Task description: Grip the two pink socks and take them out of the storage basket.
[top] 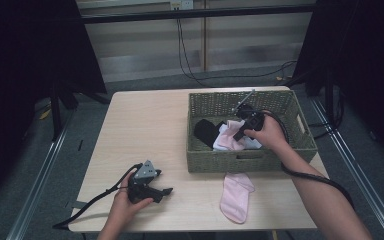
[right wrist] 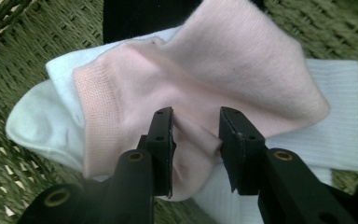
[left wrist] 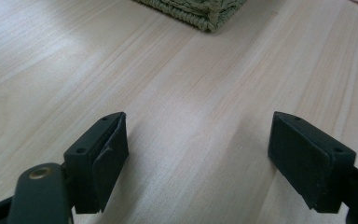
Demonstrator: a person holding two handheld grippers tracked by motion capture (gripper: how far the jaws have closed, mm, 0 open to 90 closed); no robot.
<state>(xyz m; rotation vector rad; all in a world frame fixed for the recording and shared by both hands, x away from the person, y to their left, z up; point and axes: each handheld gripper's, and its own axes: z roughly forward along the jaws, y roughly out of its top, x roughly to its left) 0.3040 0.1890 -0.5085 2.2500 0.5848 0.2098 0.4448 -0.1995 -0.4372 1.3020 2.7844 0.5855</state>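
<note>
Right gripper point(right wrist: 196, 140): pinching a fold of the pink sock point(right wrist: 205, 84) in the woven basket point(top: 200, 102) (white socks beneath).
Left gripper point(left wrist: 198, 158): jaws wide apart, low over the table point(left wrist: 177, 84).

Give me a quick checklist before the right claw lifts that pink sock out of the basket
1. Right claw on the soft pink sock in the green woven basket: ok, a fold of pink fabric is pinched between the jaws.
2. Only the pink sock is caught: cannot tell, the white ribbed sock lies directly underneath it.
3. Black sock clear of the grip: ok, it lies off to the side in the basket.
4. Left claw out of the way: ok, it is open and empty over the pale wooden table.
5. Second pink sock on the table: ok, it lies flat in front of the basket, apart from both claws.
</note>
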